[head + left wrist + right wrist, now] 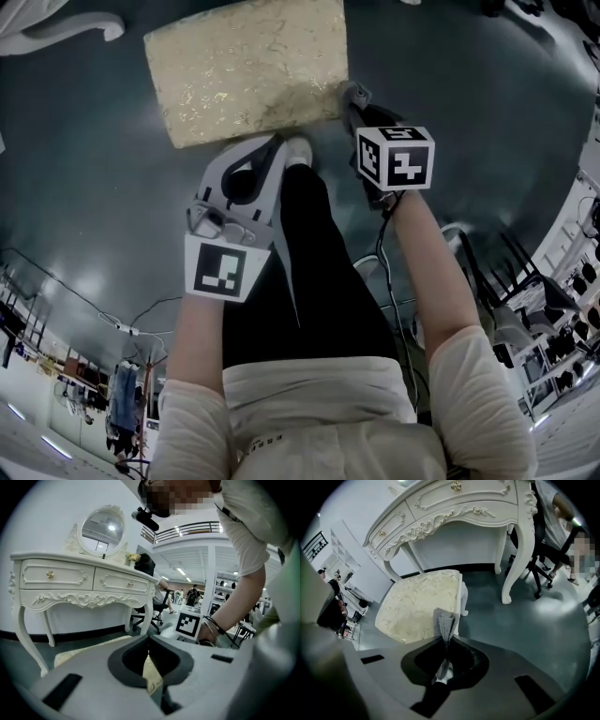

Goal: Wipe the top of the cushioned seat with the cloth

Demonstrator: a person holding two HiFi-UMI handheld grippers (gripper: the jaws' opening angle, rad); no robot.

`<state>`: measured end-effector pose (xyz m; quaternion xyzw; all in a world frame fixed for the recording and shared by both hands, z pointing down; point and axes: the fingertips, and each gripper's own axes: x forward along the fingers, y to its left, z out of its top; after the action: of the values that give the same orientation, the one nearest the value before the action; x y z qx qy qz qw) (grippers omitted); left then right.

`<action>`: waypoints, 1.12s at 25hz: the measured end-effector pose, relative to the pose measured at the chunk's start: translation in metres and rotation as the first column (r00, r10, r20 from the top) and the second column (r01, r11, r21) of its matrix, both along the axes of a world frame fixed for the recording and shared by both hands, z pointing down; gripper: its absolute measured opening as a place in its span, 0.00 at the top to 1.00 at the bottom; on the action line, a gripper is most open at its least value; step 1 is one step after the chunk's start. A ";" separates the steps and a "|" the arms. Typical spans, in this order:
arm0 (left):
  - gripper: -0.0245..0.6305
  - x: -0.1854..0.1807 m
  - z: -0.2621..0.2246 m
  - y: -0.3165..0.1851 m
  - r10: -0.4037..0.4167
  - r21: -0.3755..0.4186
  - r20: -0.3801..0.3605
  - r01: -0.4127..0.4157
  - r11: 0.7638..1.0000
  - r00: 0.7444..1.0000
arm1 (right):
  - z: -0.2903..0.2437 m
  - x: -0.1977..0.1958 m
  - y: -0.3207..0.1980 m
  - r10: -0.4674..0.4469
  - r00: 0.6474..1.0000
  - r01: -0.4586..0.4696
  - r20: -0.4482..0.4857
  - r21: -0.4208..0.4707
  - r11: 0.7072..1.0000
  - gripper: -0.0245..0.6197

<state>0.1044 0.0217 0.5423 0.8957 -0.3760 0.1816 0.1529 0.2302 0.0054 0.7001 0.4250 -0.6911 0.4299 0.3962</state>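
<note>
The cushioned seat (246, 67) is a cream stool with a gold pattern, standing on the dark floor just ahead of me. In the right gripper view the seat (417, 604) lies just beyond the jaws. My right gripper (445, 638) is shut on a grey knitted cloth (444, 622), which sticks out past the jaws toward the seat's near right corner. The head view puts the right gripper (354, 96) at that same corner. My left gripper (279, 142) hovers short of the seat's front edge. Its jaws (149, 644) are shut with nothing in them, and a sliver of cream seat (151, 674) shows behind them.
A white carved dressing table (454, 506) with an oval mirror (102, 527) stands behind the seat, its leg (516, 559) to the right. A black office chair (546, 550) and people stand beyond. Cables (141, 319) and metal racks (553, 309) lie around me.
</note>
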 end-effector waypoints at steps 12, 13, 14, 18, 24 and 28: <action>0.96 -0.024 -0.092 -0.008 -0.022 0.112 -0.055 0.028 0.993 0.998 | -0.110 -0.050 -0.024 -0.033 0.995 0.008 0.095 0.248 0.969 0.92; 0.96 -0.027 -0.103 -0.007 -0.024 0.125 -0.060 0.031 0.992 0.998 | -0.124 -0.057 -0.025 -0.051 0.994 0.022 0.095 0.279 0.960 0.92; 0.96 -0.030 -0.114 -0.007 -0.028 0.140 -0.065 0.037 0.989 0.997 | -0.138 -0.063 -0.027 -0.068 0.993 0.035 0.096 0.312 0.949 0.92; 0.96 -0.046 -0.153 -0.007 -0.027 0.203 -0.085 0.044 0.978 0.996 | -0.197 -0.090 -0.030 -0.120 0.988 0.066 0.101 0.427 0.902 0.92; 0.96 -0.069 -0.209 -0.012 -0.047 0.260 -0.074 0.065 0.963 0.996 | -0.282 -0.112 -0.035 -0.145 0.982 0.054 0.125 0.544 0.837 0.92; 0.96 -0.084 -0.261 -0.020 -0.069 0.300 -0.135 0.107 0.948 0.988 | -0.343 -0.126 -0.042 -0.177 0.976 0.065 0.123 0.617 0.784 0.92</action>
<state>0.0206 0.0019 0.2809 0.9004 -0.4290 0.0585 0.0431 0.1042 -0.0370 0.3568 0.4453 -0.8504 0.1932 0.2030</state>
